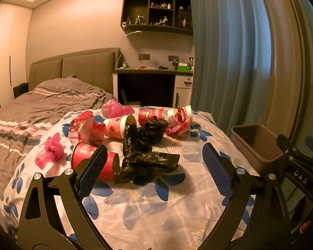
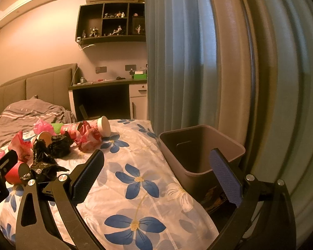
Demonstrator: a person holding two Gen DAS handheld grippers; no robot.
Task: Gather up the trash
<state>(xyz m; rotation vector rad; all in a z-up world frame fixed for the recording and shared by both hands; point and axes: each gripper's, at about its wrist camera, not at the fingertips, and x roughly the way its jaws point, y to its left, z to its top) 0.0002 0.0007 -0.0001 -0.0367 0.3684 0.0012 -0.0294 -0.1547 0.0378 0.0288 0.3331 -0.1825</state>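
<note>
Trash lies on a floral sheet (image 1: 156,208): a red paper cup (image 1: 85,156) on its side, crumpled black bags (image 1: 148,162), pink plastic wads (image 1: 51,150), more cups (image 1: 119,126) and red wrappers (image 1: 178,124). My left gripper (image 1: 154,166) hovers open over the near black bag, nothing between its blue pads. A brown bin (image 2: 200,152) stands off the bed's right side, seemingly empty. My right gripper (image 2: 158,175) is open between the sheet and the bin, holding nothing. The same pile (image 2: 52,143) shows at the left of the right wrist view.
Blue curtains (image 1: 229,52) hang close behind the bin. A grey duvet (image 1: 31,108) covers the bed's far part, with a headboard, a desk (image 1: 152,70) and wall shelves beyond. The right gripper's body (image 1: 298,166) appears at the right edge of the left wrist view.
</note>
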